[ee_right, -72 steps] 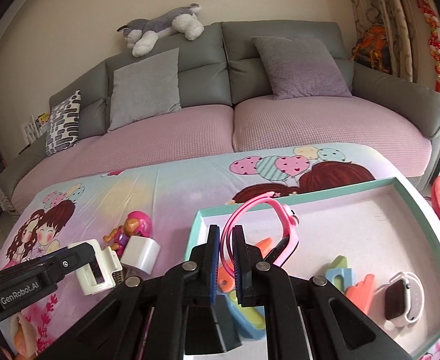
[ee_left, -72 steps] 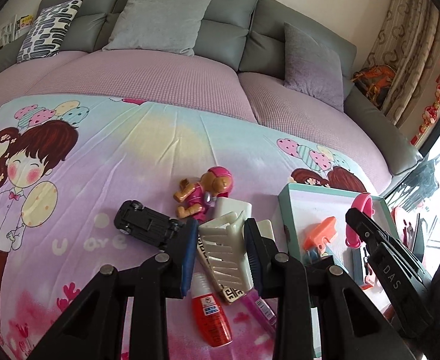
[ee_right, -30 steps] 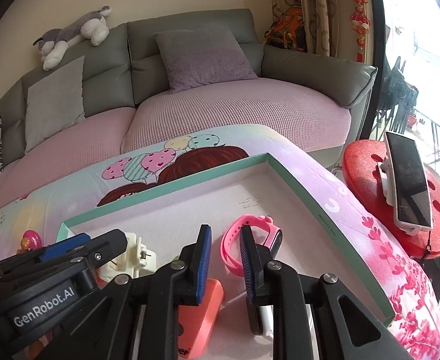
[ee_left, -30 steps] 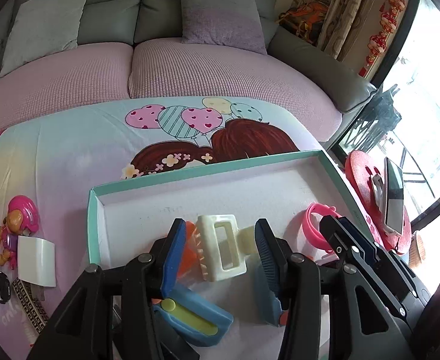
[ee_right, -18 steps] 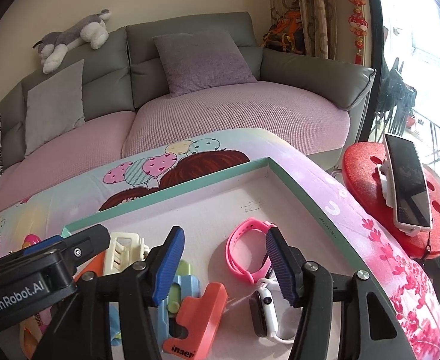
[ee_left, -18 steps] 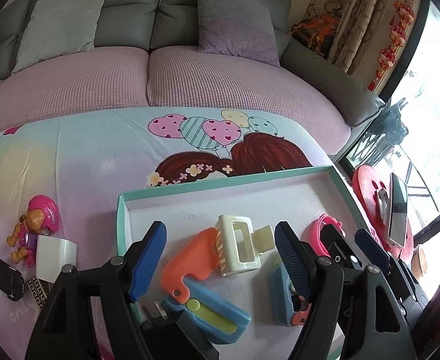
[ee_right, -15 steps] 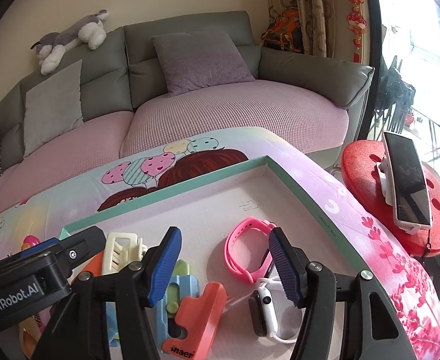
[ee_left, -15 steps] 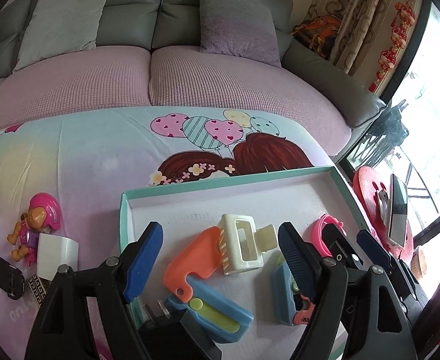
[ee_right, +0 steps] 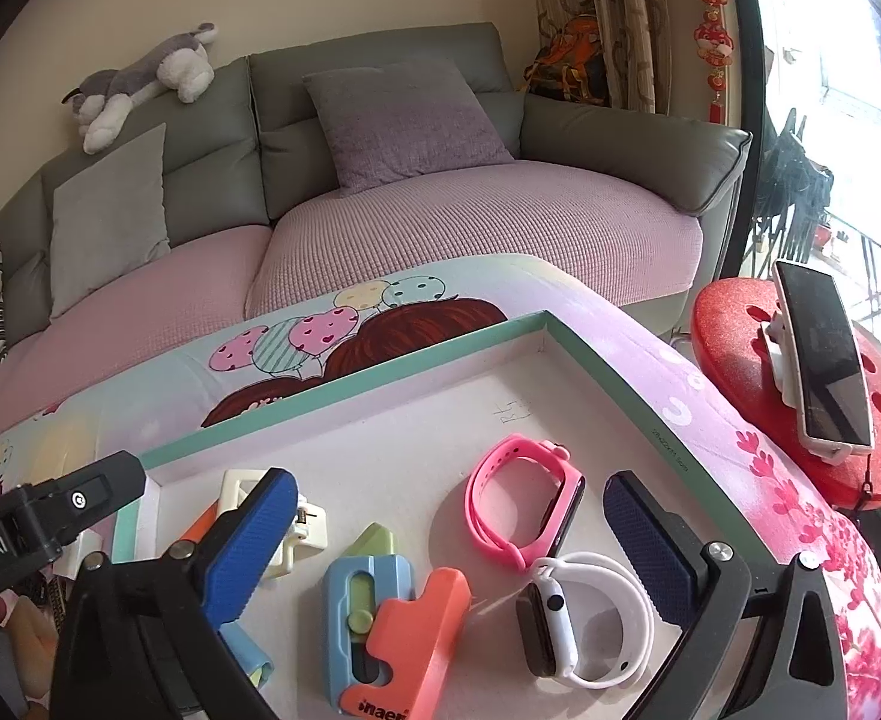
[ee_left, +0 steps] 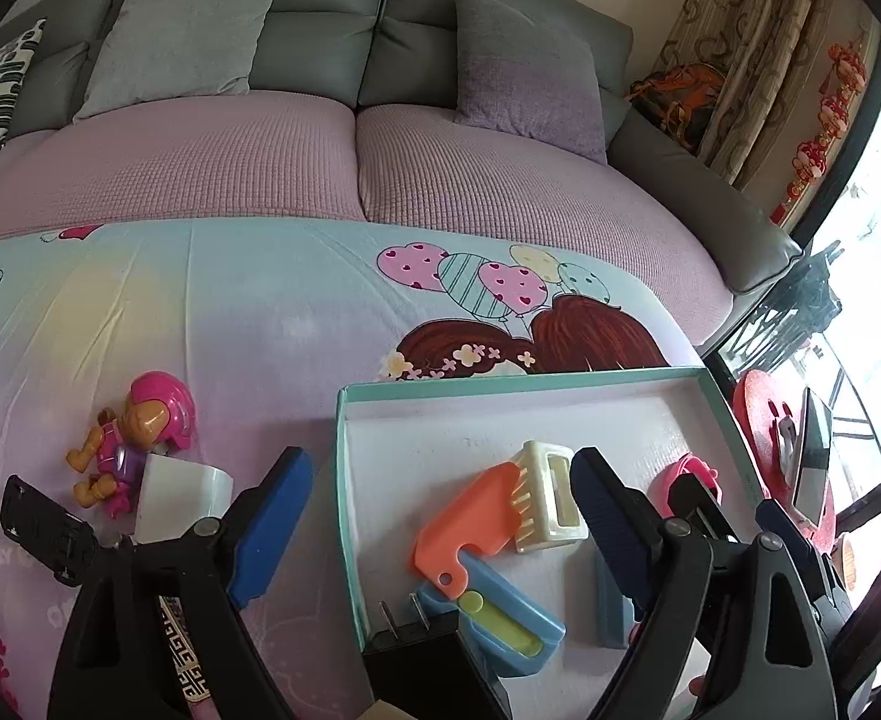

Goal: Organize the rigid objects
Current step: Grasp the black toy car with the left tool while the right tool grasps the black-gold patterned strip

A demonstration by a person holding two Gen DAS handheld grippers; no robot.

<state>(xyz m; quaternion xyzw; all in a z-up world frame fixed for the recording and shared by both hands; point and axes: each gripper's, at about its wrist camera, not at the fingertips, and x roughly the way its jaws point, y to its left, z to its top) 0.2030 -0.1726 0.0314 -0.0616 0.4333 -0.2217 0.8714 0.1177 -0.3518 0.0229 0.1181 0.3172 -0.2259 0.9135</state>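
Left gripper (ee_left: 434,516): fingers spread wide, holding nothing, one finger (ee_left: 269,525) outside the tray's left rim at lower left of the frame, the other inside over the tray floor. Right gripper (ee_right: 446,546): fingers likewise wide apart and empty, low in its frame.

Tray (ee_right: 380,378): shallow, teal-rimmed, white-floored, lying on the cartoon-print bedsheet (ee_left: 230,312).

Contents, nearest first, right wrist view: an orange utility knife (ee_right: 413,642) overlapping a blue-and-green one (ee_right: 356,588) at lower centre; a white-strapped smartwatch (ee_right: 578,624) at lower right, touching the pink watch (ee_right: 518,504) just beyond it; the cream hair claw clip (ee_right: 260,510) at centre left, partly behind the blue finger. In the left wrist view the clip (ee_left: 545,495) lies ribbed teeth leftward against an orange knife (ee_left: 470,522), with a black plug (ee_left: 434,654) at the tray's near edge.

Outside the tray, left of frame in the left wrist view: a black toy car (ee_left: 44,525), a white block (ee_left: 176,498) and a pink-helmeted pup figure (ee_left: 134,438).

Beyond: lilac-covered sofa (ee_left: 320,138); red stool (ee_right: 800,396) carrying a phone (ee_right: 821,354) at right.

Change from 2.4 s ago: the clip then sat clamped in the left fingers above the sheet, the pink watch in the right fingers; both now rest released in the tray. Since 0.5 s ago both grippers have drawn back and opened slightly further.
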